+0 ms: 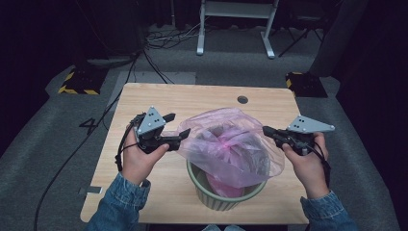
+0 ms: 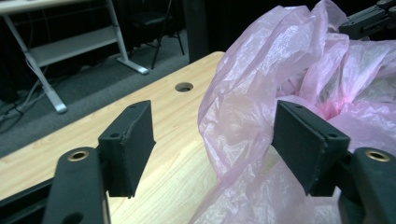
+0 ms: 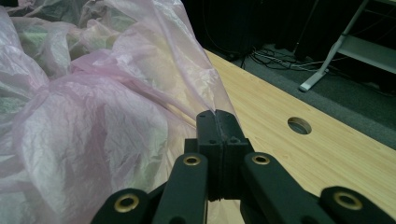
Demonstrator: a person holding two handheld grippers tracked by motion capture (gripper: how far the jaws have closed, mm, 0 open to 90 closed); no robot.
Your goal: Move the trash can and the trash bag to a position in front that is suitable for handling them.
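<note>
Pink bag (image 1: 226, 147) (lining the green bin (image 1: 226, 195)): your right gripper (image 1: 266, 130) pinches its edge; left gripper (image 1: 179, 126) gapes beside it—clamp next.

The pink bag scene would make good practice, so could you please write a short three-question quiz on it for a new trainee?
1. True or false: the left gripper has its jaws clamped shut on the pink plastic bag.
2. Which gripper pinches the bag's edge? A) the left gripper B) the right gripper C) both
3. Fill in: the bag sits in a green ______ on the wooden table.

Key: 1. False: its jaws stand open, with bag film between them. 2. B: its jaws are closed on the film. 3. Bin.
</note>
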